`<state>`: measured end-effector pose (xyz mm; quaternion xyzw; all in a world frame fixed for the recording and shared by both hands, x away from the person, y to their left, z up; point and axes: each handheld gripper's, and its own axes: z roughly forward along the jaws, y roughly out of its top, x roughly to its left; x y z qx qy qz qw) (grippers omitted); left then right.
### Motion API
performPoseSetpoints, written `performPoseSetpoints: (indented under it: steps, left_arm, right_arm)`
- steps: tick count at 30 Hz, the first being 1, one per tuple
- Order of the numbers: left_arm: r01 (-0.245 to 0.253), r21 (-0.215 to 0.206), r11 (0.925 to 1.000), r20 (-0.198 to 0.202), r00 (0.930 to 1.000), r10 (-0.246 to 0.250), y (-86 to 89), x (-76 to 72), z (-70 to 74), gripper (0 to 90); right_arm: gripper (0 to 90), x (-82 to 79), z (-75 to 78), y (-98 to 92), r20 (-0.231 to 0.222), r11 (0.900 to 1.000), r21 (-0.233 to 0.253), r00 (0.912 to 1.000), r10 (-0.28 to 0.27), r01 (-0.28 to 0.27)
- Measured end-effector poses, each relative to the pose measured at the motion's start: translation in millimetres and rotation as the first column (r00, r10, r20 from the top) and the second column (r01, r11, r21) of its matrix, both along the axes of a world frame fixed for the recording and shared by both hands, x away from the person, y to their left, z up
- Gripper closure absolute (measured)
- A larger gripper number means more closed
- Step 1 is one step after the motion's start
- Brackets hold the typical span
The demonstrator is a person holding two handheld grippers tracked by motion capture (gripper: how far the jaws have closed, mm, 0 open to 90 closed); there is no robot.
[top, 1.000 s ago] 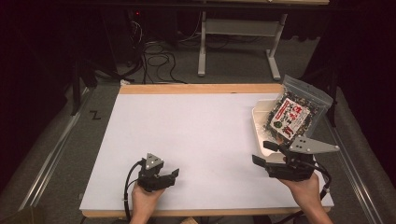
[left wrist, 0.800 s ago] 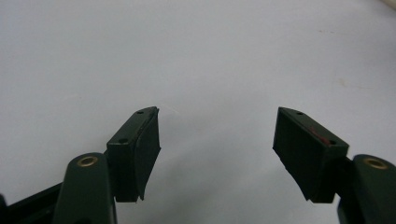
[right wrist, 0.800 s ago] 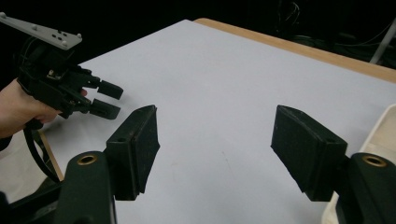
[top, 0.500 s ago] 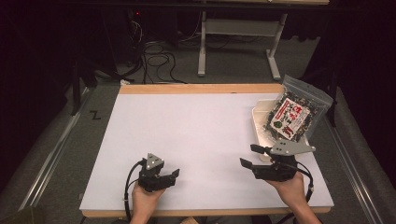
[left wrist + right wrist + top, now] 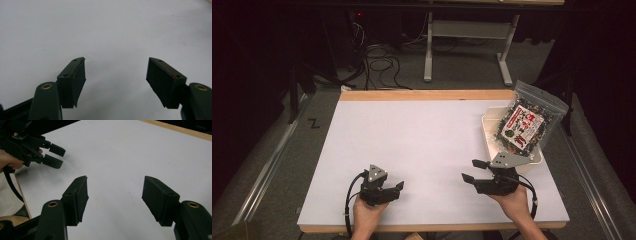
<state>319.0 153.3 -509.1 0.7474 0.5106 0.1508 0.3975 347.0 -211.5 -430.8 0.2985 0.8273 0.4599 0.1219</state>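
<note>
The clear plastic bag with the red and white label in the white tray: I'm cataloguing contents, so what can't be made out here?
- High view: the print on the clear plastic bag with the red and white label is too small to read.
- High view: the dark bits inside are too small to identify.
- High view: the white plastic tray has its floor hidden by the bag, and its near rim partly by the right gripper.

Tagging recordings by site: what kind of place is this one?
Likely a lab or data-collection workbench, not a home. A white table edged in wood stands on grey carpet, with loose cables and a metal stand on the floor behind it. The surroundings are dark. A bagged snack sits in a white tub.
</note>
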Motion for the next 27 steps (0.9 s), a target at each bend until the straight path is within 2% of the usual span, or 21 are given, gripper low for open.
performPoseSetpoints:
  steps: [7,14,19,27]
  left_arm:
    - [0.009,0.008,0.9999,0.002,1.0,-0.009,-2.2,0.0,0.0,32.1]
    - [0.01,0.011,0.9999,0.002,0.9999,-0.01,-2.3,0.3,0.2,32.0]
    - [0.009,0.011,0.9999,0.0,1.0,-0.009,-1.5,-0.2,0.1,32.0]
    - [0.01,0.014,0.9999,0.001,1.0,-0.01,-2.4,-0.1,-0.2,32.0]
  right_arm:
    - [37.9,9.6,-10.9,6.7,-0.026,1.0,-0.01,0.9997,-0.001,0.001]
    - [38.0,17.7,-21.6,9.0,-0.061,0.999,-0.01,0.9975,-0.036,0.035]
    - [38.0,23.7,-29.3,3.3,-0.094,0.998,-0.005,0.9935,-0.064,0.064]
    - [38.0,28.3,-36.7,-3.5,-0.117,0.996,-0.01,0.9887,-0.094,0.093]
